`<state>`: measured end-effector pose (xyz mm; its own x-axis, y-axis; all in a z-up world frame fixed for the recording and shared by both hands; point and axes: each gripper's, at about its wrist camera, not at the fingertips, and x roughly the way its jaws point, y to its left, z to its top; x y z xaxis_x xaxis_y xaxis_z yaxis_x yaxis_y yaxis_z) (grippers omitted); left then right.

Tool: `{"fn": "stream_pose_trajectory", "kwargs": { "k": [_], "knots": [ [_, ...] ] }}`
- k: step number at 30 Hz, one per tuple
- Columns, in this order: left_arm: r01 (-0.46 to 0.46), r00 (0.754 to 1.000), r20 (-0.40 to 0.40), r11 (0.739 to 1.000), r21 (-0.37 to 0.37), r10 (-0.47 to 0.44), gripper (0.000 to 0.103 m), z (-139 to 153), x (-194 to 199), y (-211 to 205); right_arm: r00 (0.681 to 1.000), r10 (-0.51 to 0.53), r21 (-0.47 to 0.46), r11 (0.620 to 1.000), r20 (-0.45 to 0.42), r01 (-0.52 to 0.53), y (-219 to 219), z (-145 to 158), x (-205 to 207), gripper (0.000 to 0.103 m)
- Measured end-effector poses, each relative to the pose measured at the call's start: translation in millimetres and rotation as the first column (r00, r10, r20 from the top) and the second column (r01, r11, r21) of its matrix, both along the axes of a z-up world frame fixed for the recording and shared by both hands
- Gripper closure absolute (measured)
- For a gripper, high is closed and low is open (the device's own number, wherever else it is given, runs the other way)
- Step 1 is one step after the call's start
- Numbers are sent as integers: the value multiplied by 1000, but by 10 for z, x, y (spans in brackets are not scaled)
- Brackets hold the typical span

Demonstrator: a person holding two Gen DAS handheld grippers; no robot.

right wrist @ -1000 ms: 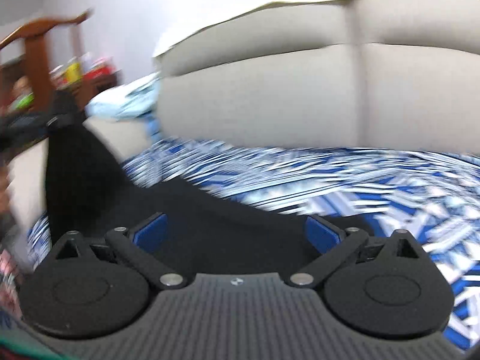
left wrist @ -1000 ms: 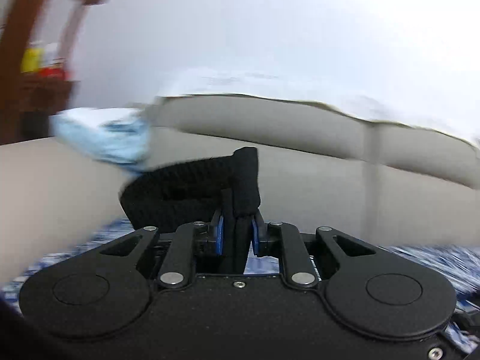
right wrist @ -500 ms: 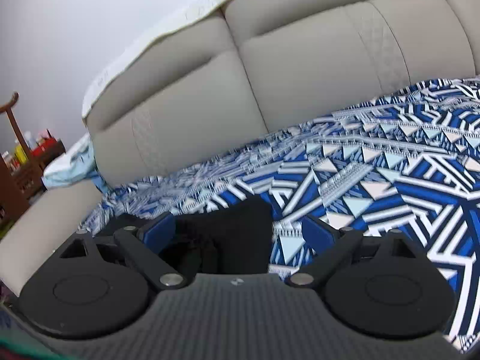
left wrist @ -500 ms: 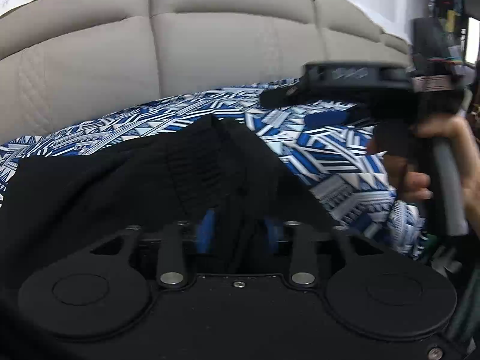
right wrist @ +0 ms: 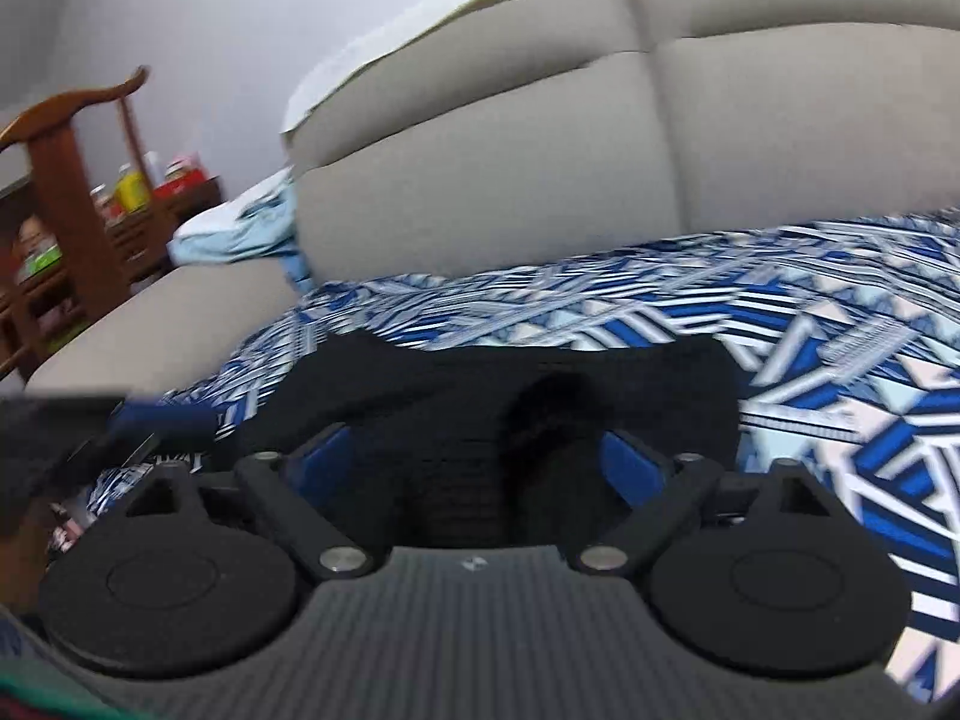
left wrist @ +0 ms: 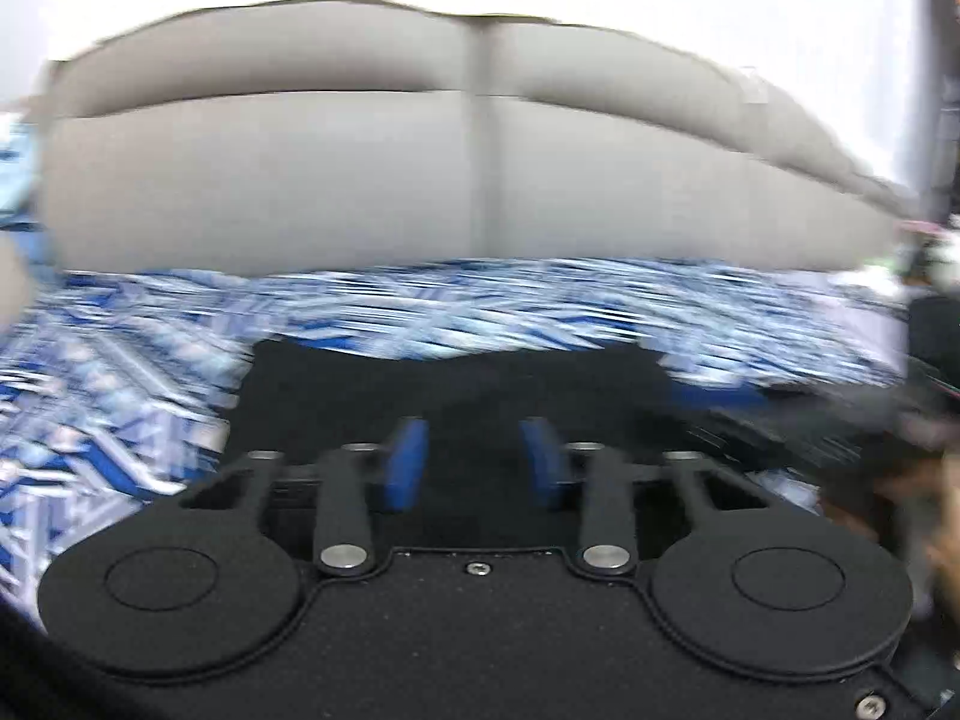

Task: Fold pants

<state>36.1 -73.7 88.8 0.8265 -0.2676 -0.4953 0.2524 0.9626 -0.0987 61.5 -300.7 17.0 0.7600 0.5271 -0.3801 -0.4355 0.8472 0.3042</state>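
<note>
The left gripper [left wrist: 474, 462] is matte black, with two round discs, silver pivot pins, a small centre screw and blue finger pads [left wrist: 407, 465]. The right gripper [right wrist: 480, 468] has the same black linkage, silver pins and blue pads [right wrist: 627, 468], on a ribbed grey body

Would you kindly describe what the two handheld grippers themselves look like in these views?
The left gripper has a matte black, finely speckled body with two round discs, black linkage bars with silver pivot pins, a small centre screw, and blue pads. The right gripper is alike, with blue fingers, but its body is dark grey with fine ribbing and a tiny white mark.
</note>
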Motion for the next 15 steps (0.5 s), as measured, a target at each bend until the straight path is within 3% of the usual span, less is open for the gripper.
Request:
{"fn": "stream_pose_trajectory", "kwargs": {
  "k": [3,5,6,7,10,15],
  "knots": [
    [-101,995,-14,994,36,101,78,-70,349,137,1000,15,5,1000,-18,-15,149,-22,53,23],
    [-145,989,-34,988,49,147,78,-181,597,174,999,-23,-17,1000,-26,22,218,-40,111,32],
    [-165,985,-43,985,60,167,78,-239,713,176,998,-46,-23,999,-35,45,236,-50,144,52],
    [-185,981,-47,980,75,189,77,-317,809,178,995,-83,-31,996,-54,82,243,-67,187,80],
    [-263,959,-77,959,104,272,76,-542,1052,190,984,-152,-2,988,-89,153,156,-100,241,87],
    [-276,958,-62,960,47,279,74,-633,1110,134,962,-275,-12,961,-3,275,19,-51,106,88]
  ]
}}
